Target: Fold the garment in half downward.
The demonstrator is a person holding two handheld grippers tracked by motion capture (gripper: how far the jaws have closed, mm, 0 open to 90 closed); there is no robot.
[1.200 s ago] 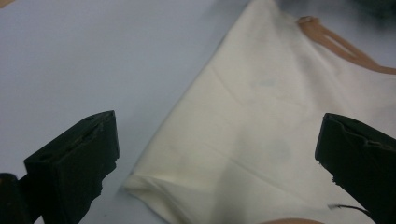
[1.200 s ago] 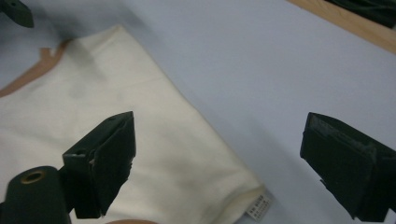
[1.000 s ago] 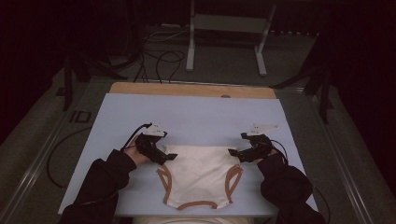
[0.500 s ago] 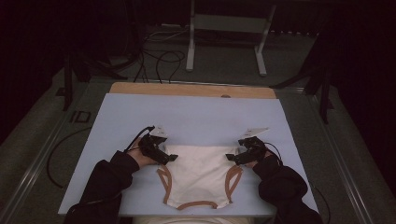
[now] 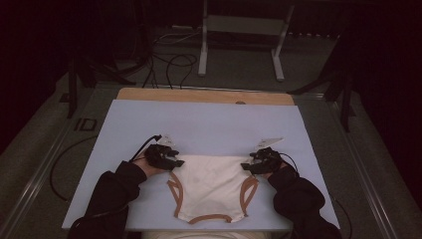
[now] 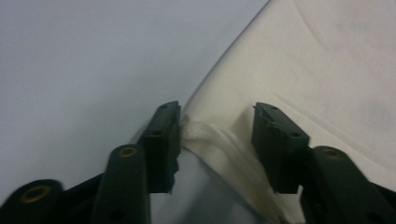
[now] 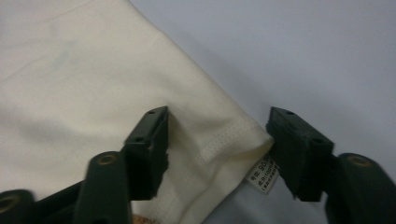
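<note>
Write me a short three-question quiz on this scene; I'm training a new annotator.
1. True or false: the cream garment lies flat on the blue table top.
2. Which corner does the left claw straddle: A far left, B near right?
3. What small item sits at the corner between the right claw's jaws?

Key: 1 true. 2 A. 3 a printed label. Both claws have just been closing, cloth between the jaws.

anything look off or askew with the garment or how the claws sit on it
Nothing is damaged or spilled. The cream garment lies flat on the blue mat; only its corner bunches slightly between the left claw's closing jaws. The right claw, also closing, straddles the other corner by a small label.
</note>
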